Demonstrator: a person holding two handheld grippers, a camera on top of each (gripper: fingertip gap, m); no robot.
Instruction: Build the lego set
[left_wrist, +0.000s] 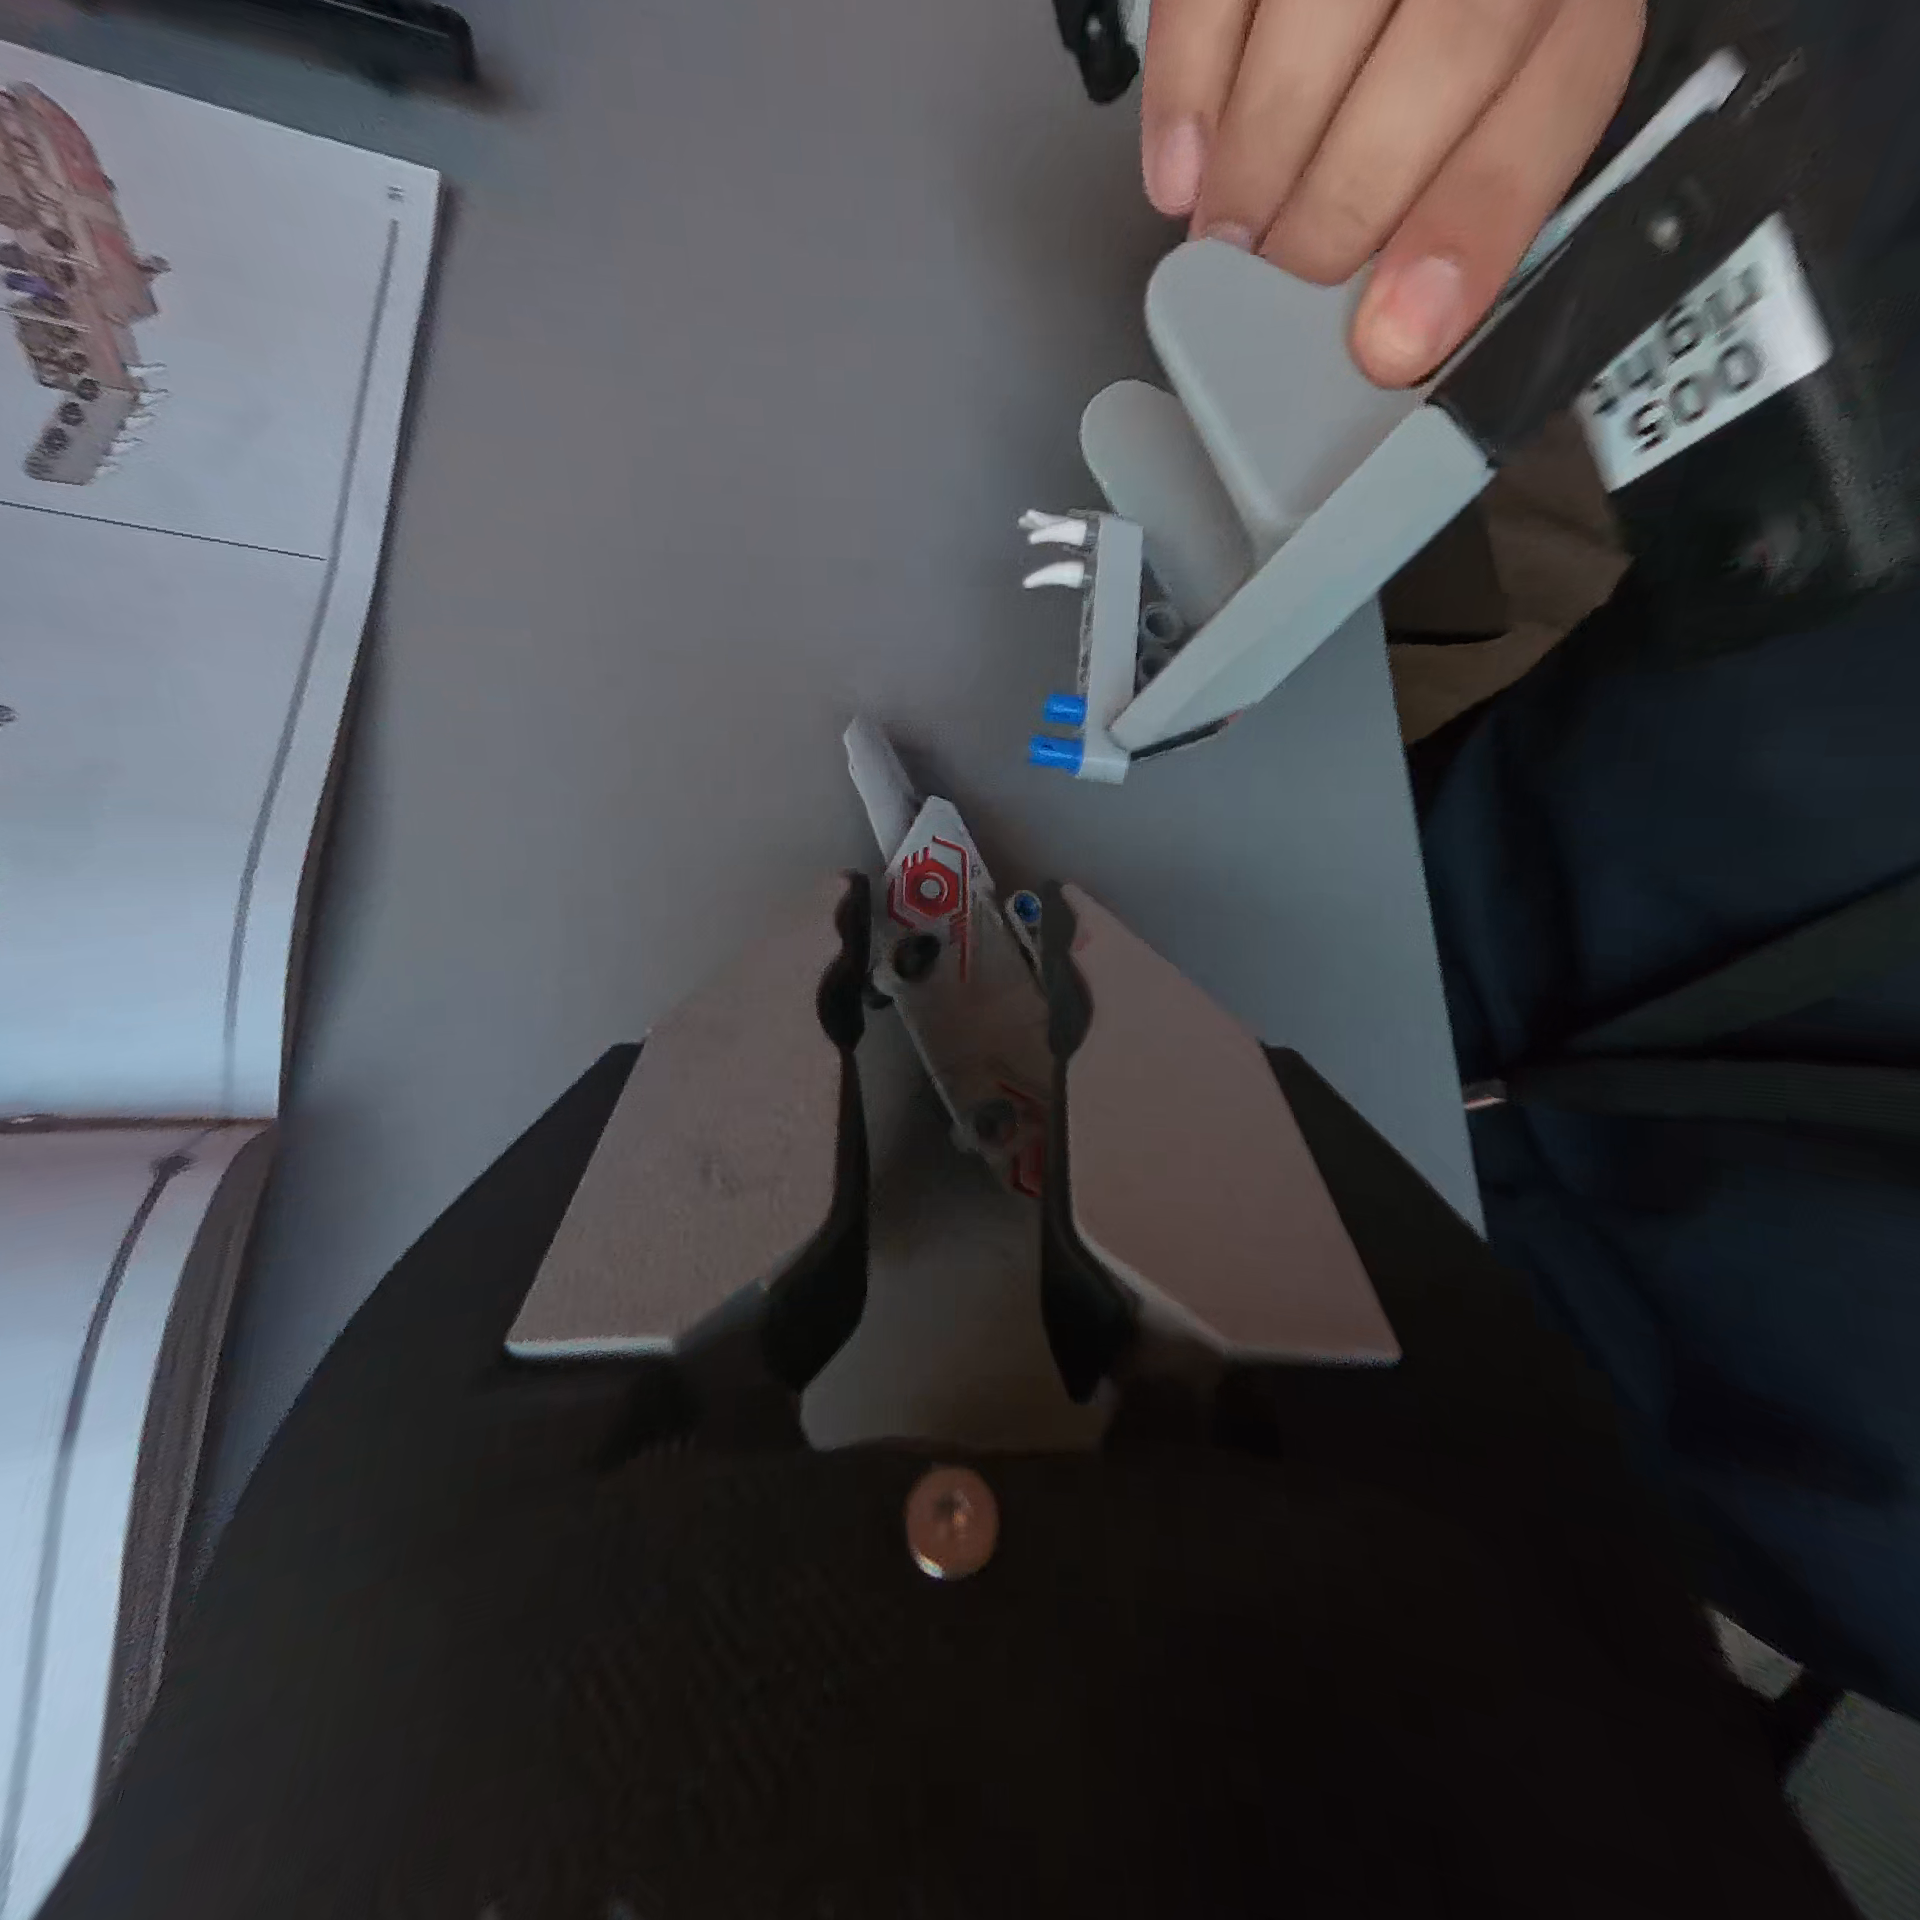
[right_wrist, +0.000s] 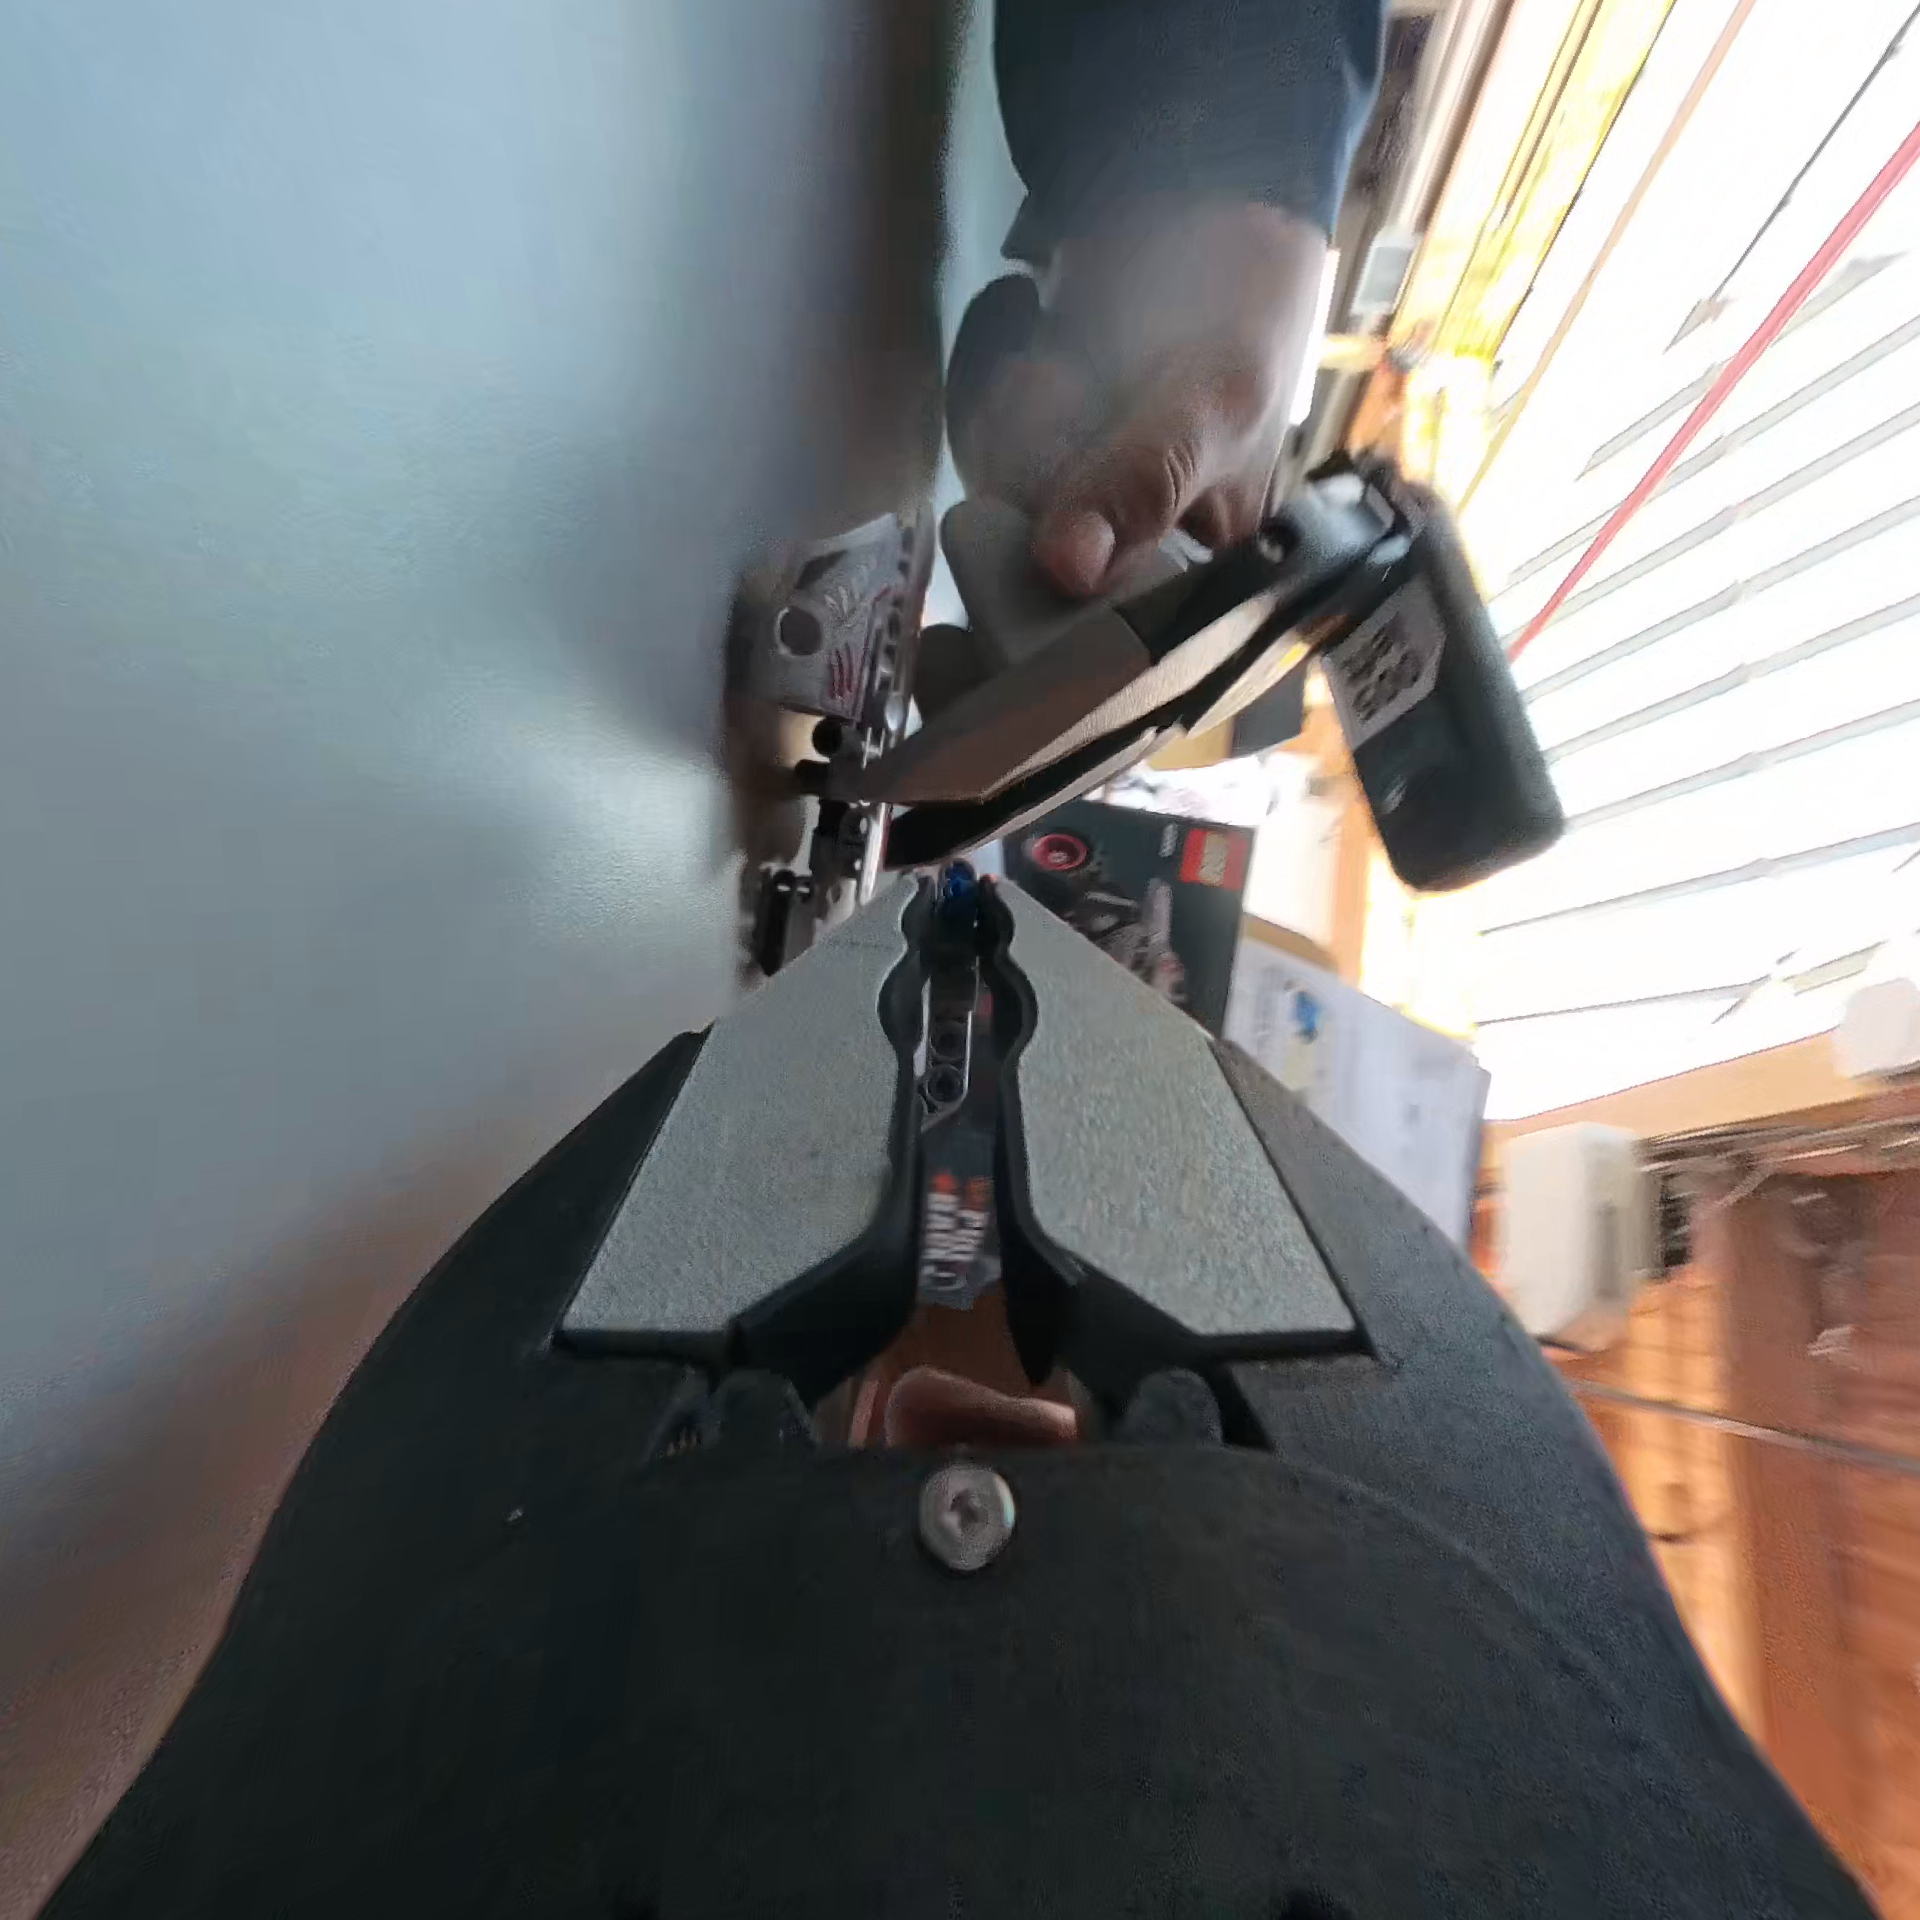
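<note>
**Lining up two Lego sub-assemblies for a pin joint**

At far left in the left wrist view, the instruction booklet (left_wrist: 197, 582) is lying open on the grey surface (left_wrist: 675, 468), its pages too blurred to make out. Moving right, the left gripper (left_wrist: 951, 914) is gripping a white panel assembly with red markings (left_wrist: 935, 935); its jaws are clenched on the piece, which is sitting tilted between them, its tip poking out past the fingertips. Further right, the right gripper (left_wrist: 1132, 732) is pinching a grey beam piece (left_wrist: 1107, 644) with two blue pins (left_wrist: 1058, 729) and white claw parts (left_wrist: 1051, 551) facing the panel. A bare hand (left_wrist: 1340, 156) is wrapping that gripper's handle. The two pieces are near each other but apart, both off the surface.

In the right wrist view the right gripper's (right_wrist: 951, 899) jaws are closed on the beam, edge-on and dark, while the left gripper's load is blurring with motion beyond.

The step seems to be mating the blue pins into holes in the panel. Doing it well likely means squaring the tilted panel first, so its holes are facing the pins, then pressing straight along the pin axis. An angled push risks levering either piece out of its grip.
</note>
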